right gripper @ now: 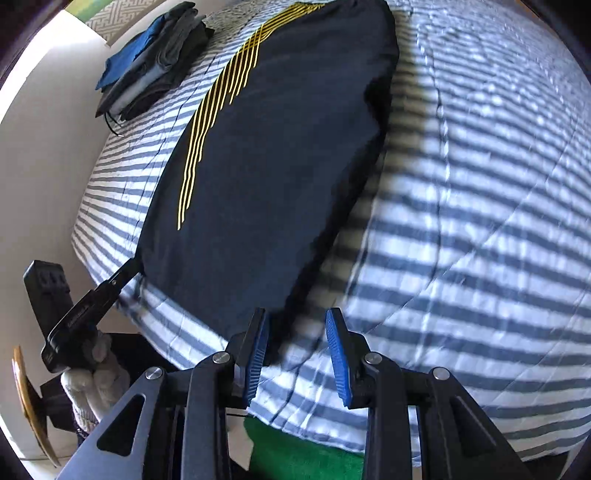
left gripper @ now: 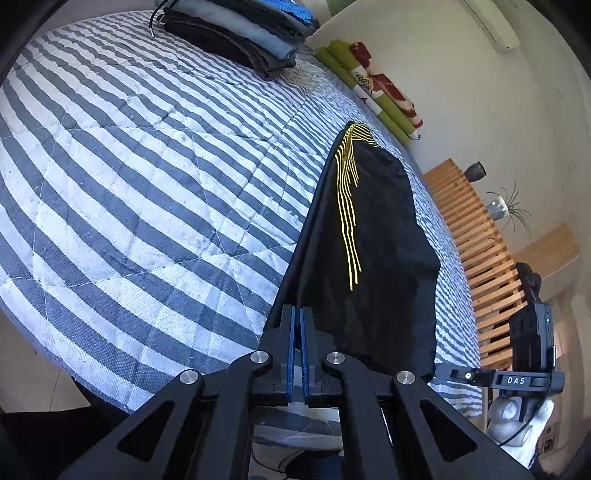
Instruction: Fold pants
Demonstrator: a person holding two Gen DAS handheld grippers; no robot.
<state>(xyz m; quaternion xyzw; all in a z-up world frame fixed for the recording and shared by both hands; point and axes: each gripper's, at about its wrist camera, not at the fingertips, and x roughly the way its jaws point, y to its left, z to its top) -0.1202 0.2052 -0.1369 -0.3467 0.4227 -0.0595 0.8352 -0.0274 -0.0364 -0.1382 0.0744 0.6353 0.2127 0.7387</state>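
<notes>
One pair of dark pants (right gripper: 280,155) lies folded lengthwise on the bed's striped quilt (right gripper: 480,229), smooth matte fabric with thin yellow stripes (right gripper: 214,122) fanning down one side. Quilt is blue-and-white woven cotton with diagonal stitch lines, slightly pilled. Left gripper (left gripper: 297,325): blue ribbed pads pressed together, clamped on a near corner of the pants, the edge running taut away from it. Right gripper (right gripper: 297,332): jaws apart, nothing between them, hanging over the pants' other near corner at the quilt's edge; that part is motion-blurred. In the right wrist view the left tool sits in a white knit-gloved hand (right gripper: 92,373). Stack of folded clothes (left gripper: 236,33), black, grey and blue, sits at the far end of the bed, well apart from the pants. Rolled green-and-red mat (left gripper: 373,85) lies against the wall; slatted wooden bench (left gripper: 476,266) beside the bed carries a dark vase (left gripper: 475,171) and a small potted plant (left gripper: 502,206). Green cloth (right gripper: 306,454) shows below the quilt edge. Readable text: "DAS" on the right tool's body (left gripper: 517,380).
</notes>
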